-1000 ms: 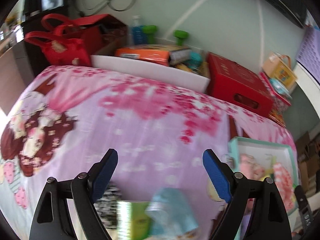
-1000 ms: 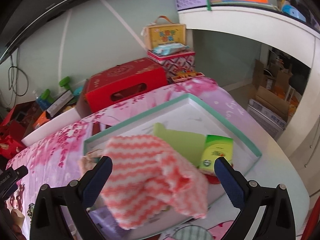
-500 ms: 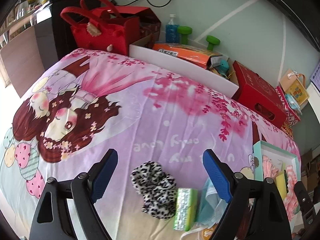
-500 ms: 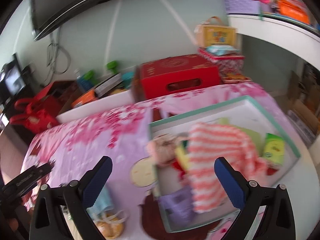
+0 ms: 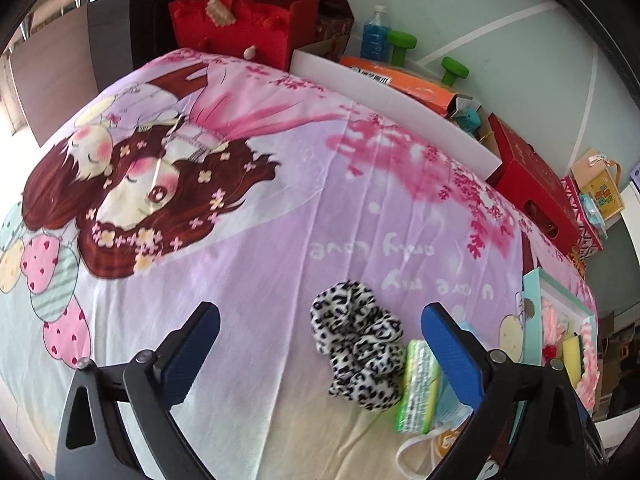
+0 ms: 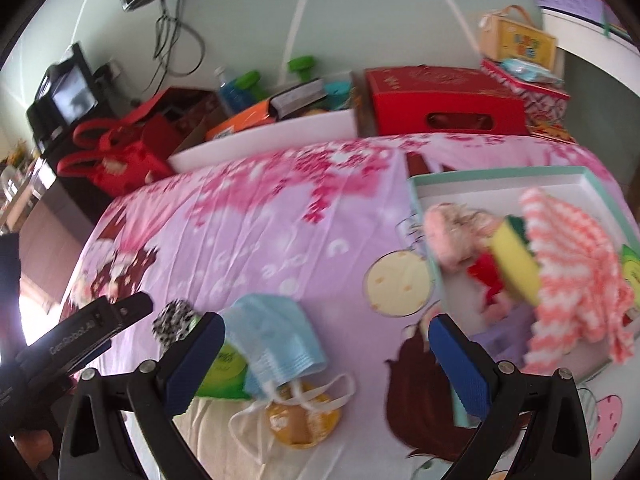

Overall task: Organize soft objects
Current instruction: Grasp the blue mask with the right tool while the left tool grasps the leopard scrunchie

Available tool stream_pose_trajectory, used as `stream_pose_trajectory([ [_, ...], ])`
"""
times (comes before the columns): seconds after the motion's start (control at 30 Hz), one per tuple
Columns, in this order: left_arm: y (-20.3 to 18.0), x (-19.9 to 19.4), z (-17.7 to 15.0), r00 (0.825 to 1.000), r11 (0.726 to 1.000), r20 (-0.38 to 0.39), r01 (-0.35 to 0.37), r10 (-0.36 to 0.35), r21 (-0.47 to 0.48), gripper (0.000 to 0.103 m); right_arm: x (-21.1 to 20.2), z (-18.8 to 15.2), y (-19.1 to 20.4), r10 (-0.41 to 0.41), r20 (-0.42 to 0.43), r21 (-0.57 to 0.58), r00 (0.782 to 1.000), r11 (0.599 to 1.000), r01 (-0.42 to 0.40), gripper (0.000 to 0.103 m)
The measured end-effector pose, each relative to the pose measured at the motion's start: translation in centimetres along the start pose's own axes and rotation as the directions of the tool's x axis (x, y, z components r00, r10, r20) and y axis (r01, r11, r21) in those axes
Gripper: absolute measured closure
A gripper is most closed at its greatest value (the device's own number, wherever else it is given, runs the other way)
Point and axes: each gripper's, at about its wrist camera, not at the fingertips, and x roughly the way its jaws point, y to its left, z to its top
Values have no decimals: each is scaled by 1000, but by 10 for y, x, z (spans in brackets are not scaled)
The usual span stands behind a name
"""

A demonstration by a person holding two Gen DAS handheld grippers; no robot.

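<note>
A leopard-print scrunchie (image 5: 356, 348) lies on the pink bedspread, in line with the gap of my left gripper (image 5: 320, 332). Its jaws are opening and the pads touch nothing. Beside the scrunchie are a green tissue pack (image 5: 416, 388) and a blue face mask (image 6: 276, 340). My right gripper (image 6: 324, 360) hovers open over the mask, with nothing held. The teal-rimmed white box (image 6: 496, 172) to the right holds a pink-and-white striped cloth (image 6: 576, 264), a yellow sponge (image 6: 516, 264) and a pink plush (image 6: 452, 232). The left gripper's body (image 6: 80, 336) shows at the left of the right wrist view.
A round yellow item (image 6: 300, 420) lies under the mask's straps. Beyond the bed's far edge stand a red box (image 6: 444, 104), a white tray of clutter (image 6: 280, 132), red bags (image 5: 240, 12) and green dumbbells (image 5: 452, 70). A white desk (image 6: 592, 32) stands at the right.
My right gripper has swung left, from over the box and striped cloth to over the mask. The left gripper has also shifted; the scrunchie and green pack came into sharp view, and its jaws stand wider.
</note>
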Motion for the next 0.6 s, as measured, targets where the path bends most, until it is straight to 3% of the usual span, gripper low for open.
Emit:
stream_pose_trajectory([
  [0.13,5,11,-7,999,1000,-48,-1,0,-5,2,12,-5,14,-5,-50,-43,999,999,3,0],
  [0.27,6,19,-8,994,999,-96,47,-48,-17,2,25,-11,21,-19,-103,-69,995,998,12,0],
  [0.4,3,31,-11,990,1000,-139,13,-11,11,3,38,-14,24,-31,-142,-82,989,996,19,0],
  [0.6,2,39,-11,991,1000,-135,-13,16,27,3,54,-17,26,-58,-179,-101,982,994,41,0],
])
